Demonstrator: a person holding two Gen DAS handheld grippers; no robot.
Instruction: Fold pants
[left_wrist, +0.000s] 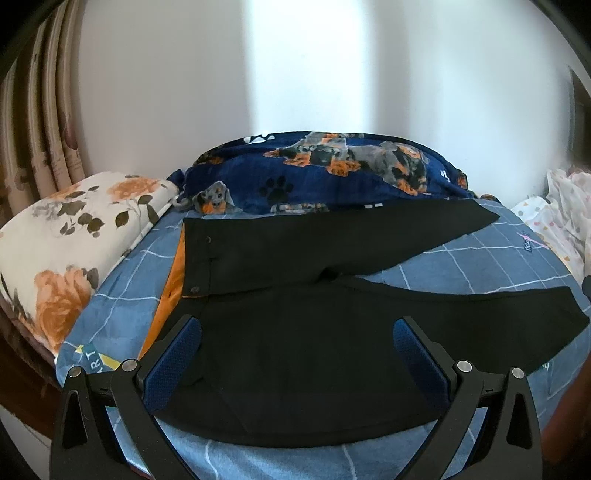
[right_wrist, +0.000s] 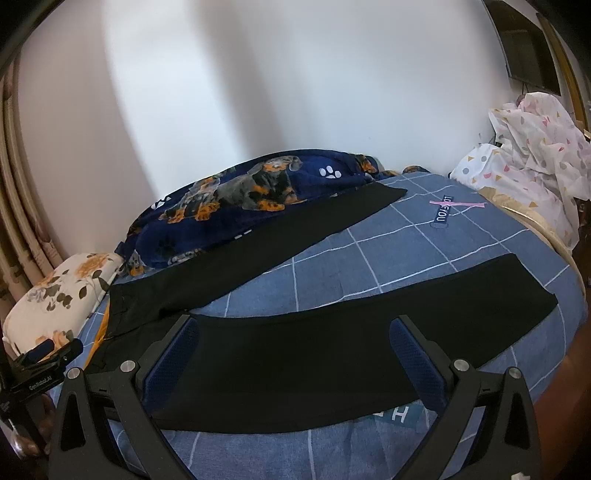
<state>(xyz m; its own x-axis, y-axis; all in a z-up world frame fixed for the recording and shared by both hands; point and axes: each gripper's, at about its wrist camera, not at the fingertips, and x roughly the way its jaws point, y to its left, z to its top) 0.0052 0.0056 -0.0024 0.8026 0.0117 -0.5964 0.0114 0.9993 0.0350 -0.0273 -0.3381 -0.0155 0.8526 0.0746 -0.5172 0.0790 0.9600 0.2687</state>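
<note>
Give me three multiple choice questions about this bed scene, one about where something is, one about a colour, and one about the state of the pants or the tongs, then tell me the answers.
1. Where does the floral pillow lie relative to the black pants?
A. Past the waistband end
B. On top of the legs
C. At the leg hems

2. What colour shows inside the pants' waistband?
A. Green
B. Orange
C. White

3. How do the pants lie?
A. Rolled into a bundle
B. Folded in half, leg on leg
C. Spread flat, legs apart in a V

Answers:
1. A: the pillow sits at the left edge of the bed, beyond the waistband.
2. B: an orange lining shows at the open waist.
3. C: blue checked sheet shows between the two legs; the left tongs and the right tongs are open, gripping nothing.
</note>
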